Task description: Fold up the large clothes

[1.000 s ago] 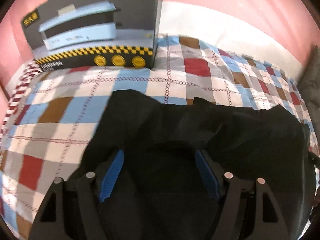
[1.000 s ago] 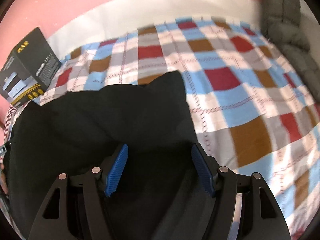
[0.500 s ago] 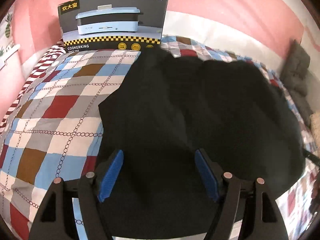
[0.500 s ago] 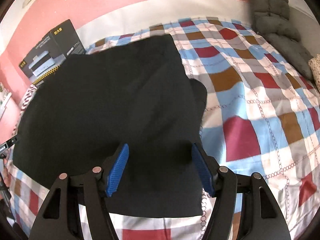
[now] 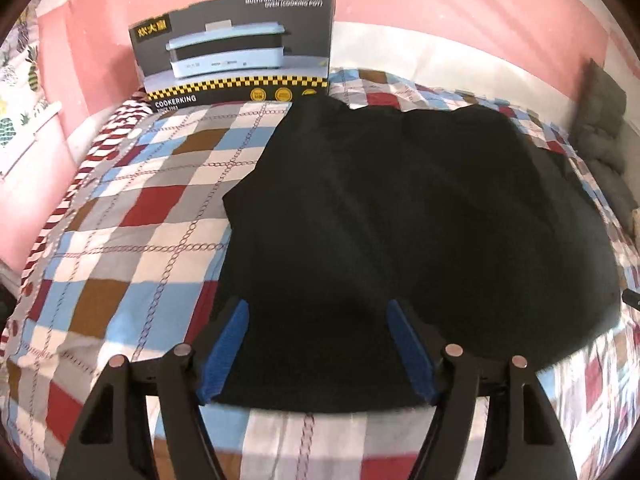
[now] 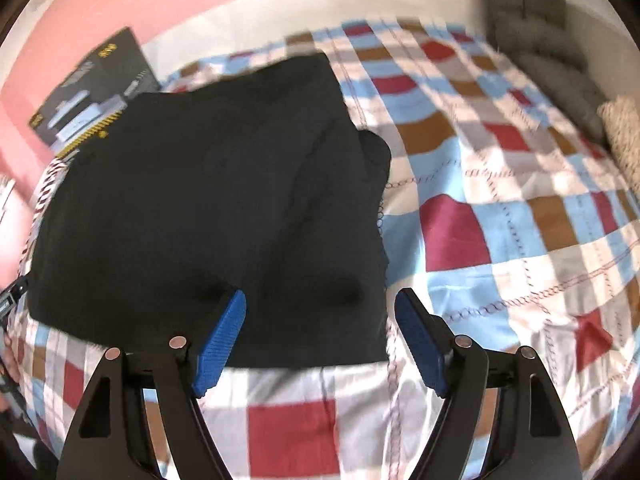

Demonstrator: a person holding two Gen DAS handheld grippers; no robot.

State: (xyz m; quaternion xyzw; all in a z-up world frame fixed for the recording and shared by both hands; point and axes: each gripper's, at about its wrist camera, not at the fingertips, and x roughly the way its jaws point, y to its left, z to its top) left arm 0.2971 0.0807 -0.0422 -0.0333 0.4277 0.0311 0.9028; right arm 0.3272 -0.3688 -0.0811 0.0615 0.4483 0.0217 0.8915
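Observation:
A large black garment (image 5: 400,220) lies spread flat on a checked bedspread (image 5: 132,216). In the left wrist view my left gripper (image 5: 318,344) is open and empty, hovering above the garment's near left edge. In the right wrist view the same garment (image 6: 208,208) lies to the left, with a small fold sticking out at its right side. My right gripper (image 6: 320,336) is open and empty above the garment's near right corner, its right finger over the bedspread (image 6: 520,240).
A dark cooker box (image 5: 236,48) stands at the far side of the bed against the pink wall, touching the garment's far corner; it also shows in the right wrist view (image 6: 92,92). Grey cushions (image 6: 536,32) lie at the far right.
Both grippers have pulled back and risen from close over the garment. The garment now lies spread flat on the bed, with its near edge in view.

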